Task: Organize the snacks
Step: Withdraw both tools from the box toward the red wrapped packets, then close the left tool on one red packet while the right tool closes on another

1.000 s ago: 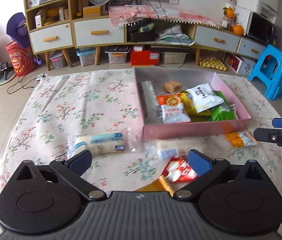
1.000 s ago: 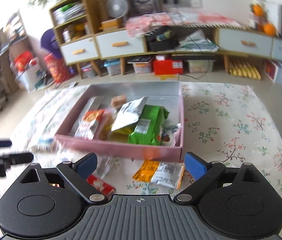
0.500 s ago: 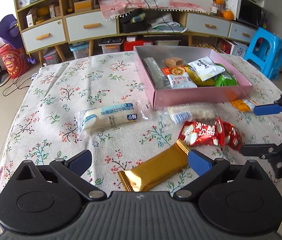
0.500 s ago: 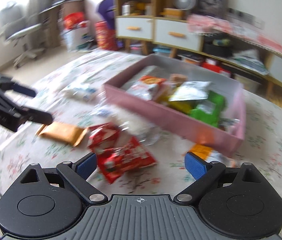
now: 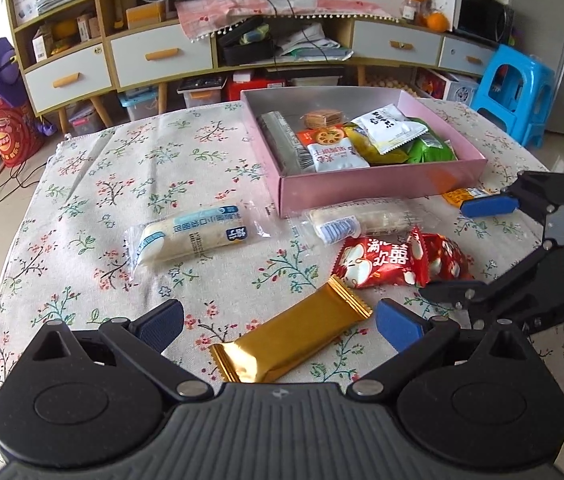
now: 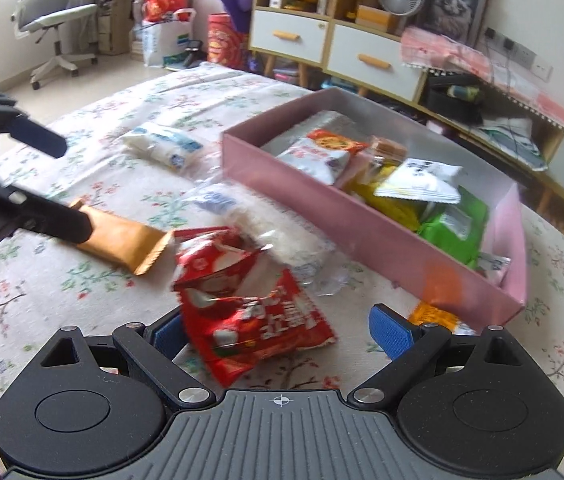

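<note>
With both the left gripper [image 5: 278, 320] and right gripper [image 6: 276, 330] spread wide and empty, the red packet [image 6: 242, 300] at lower centre looks light, crinkly and slippery, best pinched across its flat middle.

Left black two-finger gripper with blue pads [image 5: 280, 322]: jaws spread wide, empty. Right black two-finger gripper with blue pads [image 6: 278, 330]: jaws spread wide, angled toward the left one.
</note>
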### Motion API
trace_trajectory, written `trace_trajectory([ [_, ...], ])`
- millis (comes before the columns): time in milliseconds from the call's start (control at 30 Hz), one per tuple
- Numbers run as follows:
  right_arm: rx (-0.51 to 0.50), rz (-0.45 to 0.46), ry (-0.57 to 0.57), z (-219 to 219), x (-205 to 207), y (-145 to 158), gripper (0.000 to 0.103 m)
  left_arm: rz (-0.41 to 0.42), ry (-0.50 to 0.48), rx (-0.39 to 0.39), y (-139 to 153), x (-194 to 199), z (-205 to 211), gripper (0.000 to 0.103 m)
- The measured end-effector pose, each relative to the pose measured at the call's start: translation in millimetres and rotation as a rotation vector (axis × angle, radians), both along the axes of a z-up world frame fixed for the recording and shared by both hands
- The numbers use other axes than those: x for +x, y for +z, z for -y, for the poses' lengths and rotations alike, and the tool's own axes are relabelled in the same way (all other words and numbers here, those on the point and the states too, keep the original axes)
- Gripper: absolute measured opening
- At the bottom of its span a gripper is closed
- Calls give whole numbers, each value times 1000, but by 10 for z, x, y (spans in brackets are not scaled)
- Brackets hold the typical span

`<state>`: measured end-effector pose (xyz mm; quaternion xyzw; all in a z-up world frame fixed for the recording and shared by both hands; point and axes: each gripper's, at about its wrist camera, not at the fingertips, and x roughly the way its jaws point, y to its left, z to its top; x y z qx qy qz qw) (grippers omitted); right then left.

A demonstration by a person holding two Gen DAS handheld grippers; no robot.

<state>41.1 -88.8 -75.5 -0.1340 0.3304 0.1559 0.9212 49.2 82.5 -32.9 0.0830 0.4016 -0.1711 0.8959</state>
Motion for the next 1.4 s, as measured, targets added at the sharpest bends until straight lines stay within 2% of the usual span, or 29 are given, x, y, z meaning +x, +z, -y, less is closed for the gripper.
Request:
trace_trajectory([
  [133, 27, -1, -10, 149, -30, 47, 96, 0, -28, 8, -14, -24, 86, 102],
  [267, -20, 9, -26, 275, -83, 25, 96, -3, -68, 22, -40, -44, 208, 102],
  [467, -15, -19, -30, 506, -155, 0, 96, -4, -116, 17, -55, -65, 410, 102],
  [567, 1, -43, -5, 576, -202, -8, 96, 1, -133, 22, -62, -58, 514, 99],
  [733, 19, -76, 31, 587, -238, -35, 96, -10, -130, -3, -70, -2, 659, 80],
  [867, 27, -97, 51, 546, -246, -65, 96, -15, -121, -21, -66, 24, 766, 68],
  [933, 25, -99, 50, 528, -250, -76, 96, -18, -125, -24, -64, 32, 817, 57],
  [1000, 30, -100, 44, 515, -246, -79, 96, -26, -133, -20, -75, 43, 865, 51],
  [1100, 52, -103, 32, 511, -230, -63, 96, -19, -135, 2, -82, 39, 923, 50],
  [1300, 83, -84, -6, 508, -195, 4, 95, -21, -102, 5, -74, 65, 913, 36],
  [1400, 97, -88, -26, 504, -172, 9, 94, -28, -85, 17, -89, 79, 896, 32],
])
